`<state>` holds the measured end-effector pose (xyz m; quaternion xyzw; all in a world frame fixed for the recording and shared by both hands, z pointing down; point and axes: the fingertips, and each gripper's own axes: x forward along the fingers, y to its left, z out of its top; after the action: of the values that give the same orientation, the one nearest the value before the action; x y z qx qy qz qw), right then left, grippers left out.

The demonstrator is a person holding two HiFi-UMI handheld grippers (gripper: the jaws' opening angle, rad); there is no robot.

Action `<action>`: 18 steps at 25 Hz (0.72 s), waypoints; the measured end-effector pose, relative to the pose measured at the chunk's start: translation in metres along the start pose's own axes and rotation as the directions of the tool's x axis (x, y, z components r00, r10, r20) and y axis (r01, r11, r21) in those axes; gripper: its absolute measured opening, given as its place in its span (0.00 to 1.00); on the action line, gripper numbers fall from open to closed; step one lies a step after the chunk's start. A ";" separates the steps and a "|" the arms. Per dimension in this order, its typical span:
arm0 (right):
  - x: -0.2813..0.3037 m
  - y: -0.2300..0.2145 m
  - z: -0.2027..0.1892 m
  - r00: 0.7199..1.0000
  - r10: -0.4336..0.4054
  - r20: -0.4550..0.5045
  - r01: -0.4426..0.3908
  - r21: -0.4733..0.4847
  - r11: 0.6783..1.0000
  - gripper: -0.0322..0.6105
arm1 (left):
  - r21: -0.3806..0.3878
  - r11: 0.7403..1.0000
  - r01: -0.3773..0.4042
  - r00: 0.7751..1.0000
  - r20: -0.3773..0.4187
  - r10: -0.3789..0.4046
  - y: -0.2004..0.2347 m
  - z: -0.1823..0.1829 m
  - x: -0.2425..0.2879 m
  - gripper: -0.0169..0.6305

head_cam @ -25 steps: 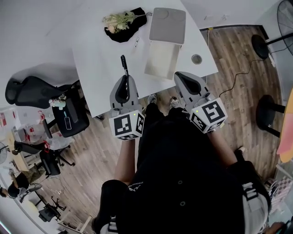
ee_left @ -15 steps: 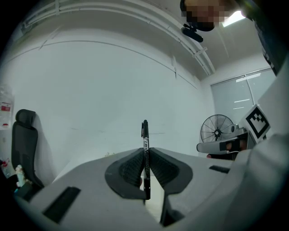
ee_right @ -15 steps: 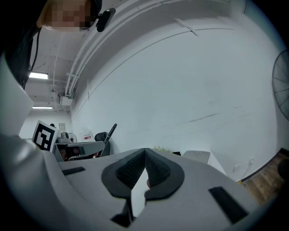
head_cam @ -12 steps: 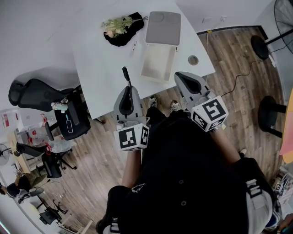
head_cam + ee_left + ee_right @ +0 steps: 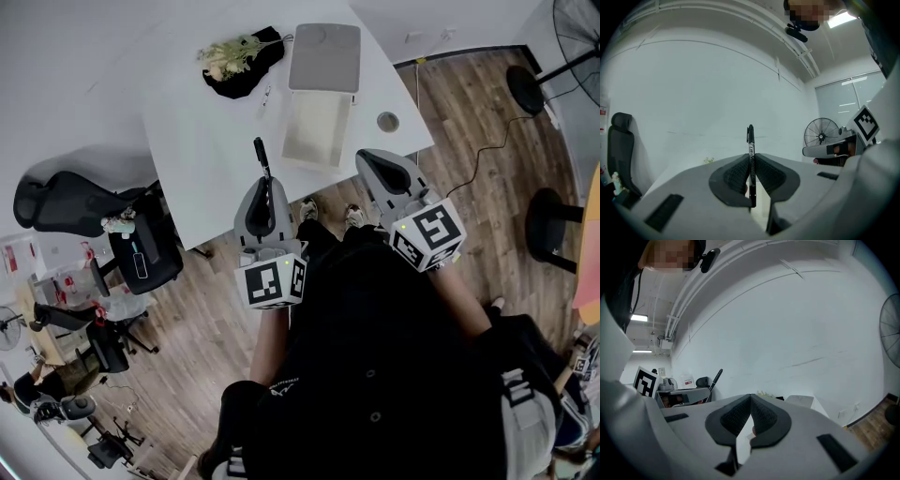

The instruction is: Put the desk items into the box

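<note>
In the head view a white open box (image 5: 317, 131) stands on the white table (image 5: 202, 141), its grey lid (image 5: 324, 56) folded back on the far side. My left gripper (image 5: 265, 180) hovers at the table's near edge, shut on a black pen (image 5: 260, 155) that sticks out toward the box's left. In the left gripper view the pen (image 5: 750, 140) stands upright, pinched between the jaws of the left gripper (image 5: 751, 161). My right gripper (image 5: 368, 156) is just right of the box's near end. In its own view the right gripper (image 5: 750, 399) is shut with nothing in it.
A black pouch with a sprig of greenery (image 5: 239, 56) and a small pale stick-like item (image 5: 265, 97) lie at the table's far side. A small round object (image 5: 387, 121) sits near the right edge. Black office chairs (image 5: 66, 192) stand left; a fan (image 5: 572, 19) and stool base (image 5: 553, 225) right.
My left gripper, still holding the pen, has shifted a little right and back toward the person. The table sits slightly higher and further left in view. The right gripper has barely moved.
</note>
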<state>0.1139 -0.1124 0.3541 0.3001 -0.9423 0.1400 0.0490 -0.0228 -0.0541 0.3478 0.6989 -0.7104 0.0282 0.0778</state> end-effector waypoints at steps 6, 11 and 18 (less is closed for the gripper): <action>-0.003 -0.012 0.001 0.997 -0.077 0.005 0.077 0.011 0.997 0.05 | 0.007 0.997 0.071 0.997 -0.001 -0.071 -0.004 -0.001 0.017 0.10; 0.005 -0.013 0.005 0.991 -0.130 0.012 0.130 0.016 0.991 0.05 | 0.012 0.990 0.144 0.989 -0.024 -0.143 0.002 -0.003 0.037 0.10; 0.016 -0.014 0.008 0.975 -0.223 0.012 0.222 0.039 0.974 0.05 | 0.043 0.972 0.232 0.969 -0.099 -0.227 0.011 -0.019 0.067 0.10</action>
<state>0.1092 -0.1345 0.3529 0.4057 -0.9004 0.1487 0.0510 -0.0336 -0.1169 0.3773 0.7761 -0.6194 0.0710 0.0946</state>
